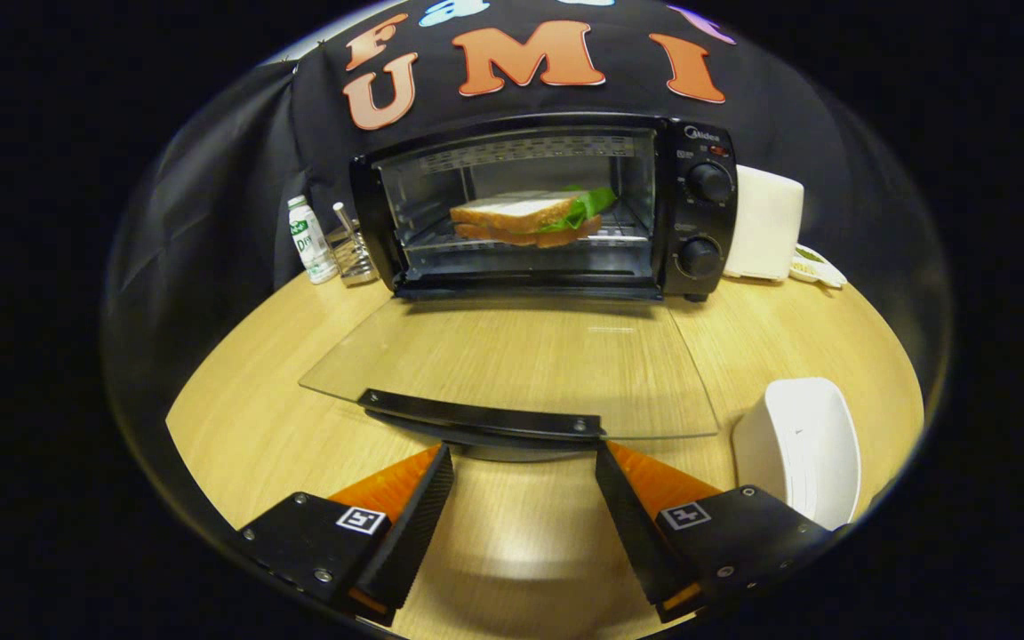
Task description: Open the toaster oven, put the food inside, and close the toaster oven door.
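A black toaster oven (548,209) stands at the back of the round wooden table (245,418). Its glass door (521,356) lies folded down flat towards me, with the black handle (481,416) on its near edge. Inside on the rack rests a sandwich (534,218) with lettuce sticking out. My gripper (523,453) is open just behind the door handle, its two fingertips spread to either end of the handle's near side, and nothing is between the fingers.
A small white bottle (310,238) and a metal holder (352,253) stand left of the oven. A white appliance (765,227) and a small dish (819,265) sit to its right. An empty white plate (801,449) lies beside my right finger.
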{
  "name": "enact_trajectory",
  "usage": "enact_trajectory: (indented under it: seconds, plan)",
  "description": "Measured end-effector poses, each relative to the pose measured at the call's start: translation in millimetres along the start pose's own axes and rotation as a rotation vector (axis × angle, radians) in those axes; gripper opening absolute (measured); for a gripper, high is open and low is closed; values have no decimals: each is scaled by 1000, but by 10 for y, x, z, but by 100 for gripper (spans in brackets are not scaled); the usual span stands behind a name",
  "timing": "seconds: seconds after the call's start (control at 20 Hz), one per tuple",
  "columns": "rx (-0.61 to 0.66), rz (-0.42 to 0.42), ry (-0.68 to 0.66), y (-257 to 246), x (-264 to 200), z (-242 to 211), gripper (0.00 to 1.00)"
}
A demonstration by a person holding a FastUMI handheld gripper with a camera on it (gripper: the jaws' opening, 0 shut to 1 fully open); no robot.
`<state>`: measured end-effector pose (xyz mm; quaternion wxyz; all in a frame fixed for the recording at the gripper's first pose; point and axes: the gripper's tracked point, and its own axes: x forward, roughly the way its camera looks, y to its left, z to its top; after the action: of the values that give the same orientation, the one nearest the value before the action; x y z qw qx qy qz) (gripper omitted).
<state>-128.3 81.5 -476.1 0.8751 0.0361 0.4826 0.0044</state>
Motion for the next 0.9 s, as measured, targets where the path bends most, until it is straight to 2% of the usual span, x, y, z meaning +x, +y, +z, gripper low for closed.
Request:
enact_trajectory:
  seconds: [0.15, 0.4, 0.9]
  plan:
    - [-19, 7, -2, 54, -19, 32, 99]
    - [27, 75, -70, 176, -68, 285, 100]
    - [-4, -13, -210, -16, 22, 1105, 99]
